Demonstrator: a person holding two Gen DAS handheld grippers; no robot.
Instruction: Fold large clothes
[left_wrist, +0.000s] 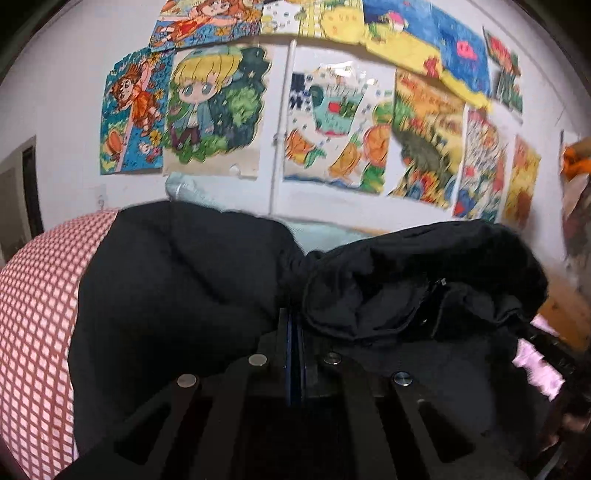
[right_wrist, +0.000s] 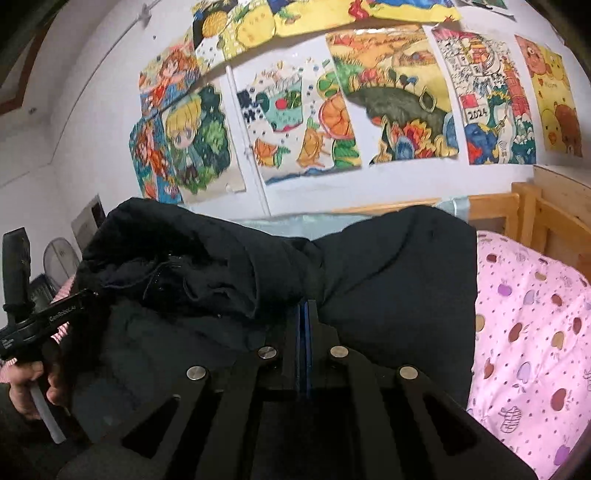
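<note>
A large black padded jacket (left_wrist: 177, 280) fills the lower half of both views; it also shows in the right wrist view (right_wrist: 399, 280). Its hood or collar with a zipper (left_wrist: 428, 280) bunches up near the middle. My left gripper (left_wrist: 293, 317) is shut on a fold of the jacket and holds it up. My right gripper (right_wrist: 306, 310) is shut on the jacket as well. The left gripper's body and the hand holding it (right_wrist: 26, 332) show at the left edge of the right wrist view.
A bed with a pink fruit-print sheet (right_wrist: 532, 332) lies on the right and a red checked cover (left_wrist: 37, 325) on the left. A wooden bed frame (right_wrist: 543, 218) stands at the right. The wall behind (left_wrist: 332, 110) is covered with coloured drawings.
</note>
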